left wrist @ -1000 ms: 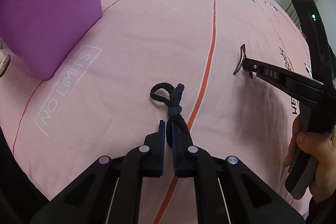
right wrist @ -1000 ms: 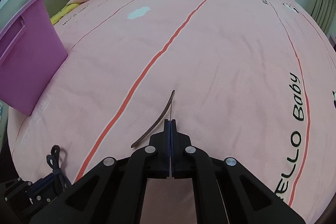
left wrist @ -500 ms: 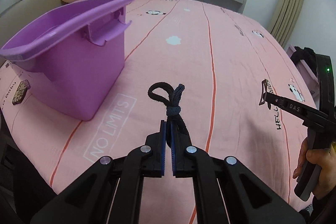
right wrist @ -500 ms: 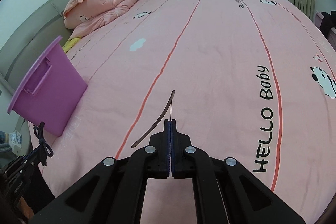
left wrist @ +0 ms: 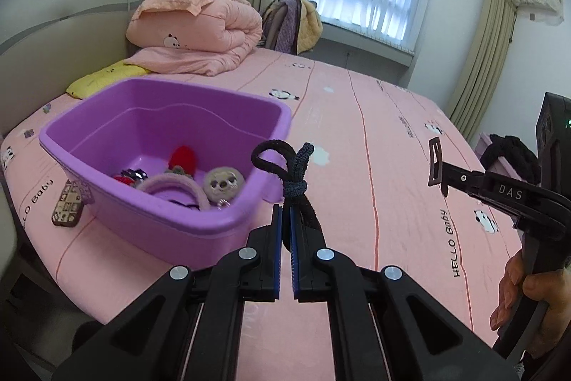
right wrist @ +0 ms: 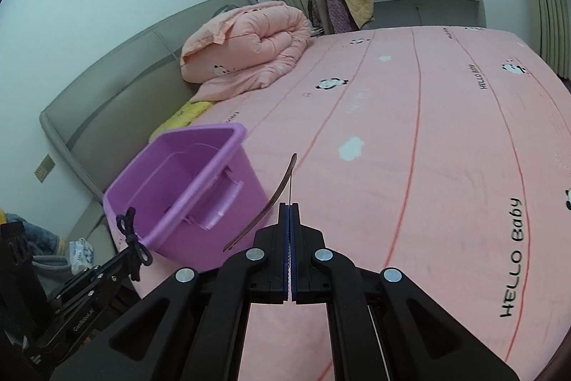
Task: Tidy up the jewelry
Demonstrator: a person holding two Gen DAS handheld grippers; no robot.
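Note:
My left gripper [left wrist: 286, 213] is shut on a dark knotted hair tie [left wrist: 285, 163] and holds it in the air at the right rim of the purple bin [left wrist: 167, 220]. The bin holds several hair accessories, among them a red pom [left wrist: 182, 159] and a beige fuzzy ball [left wrist: 224, 184]. My right gripper [right wrist: 289, 207] is shut on a thin brown hair clip [right wrist: 276, 199], held above the pink bed right of the bin [right wrist: 200, 188]. The clip also shows in the left wrist view [left wrist: 434, 162].
A checkered hair clip [left wrist: 69, 206] lies on the bed left of the bin. A folded pink quilt [left wrist: 192, 31] and a yellow pillow [left wrist: 103, 79] sit at the headboard. The bed's near edge drops off below both grippers.
Both grippers have risen well above the bed with their items and moved toward the bin. The left view now looks down into the bin's inside.

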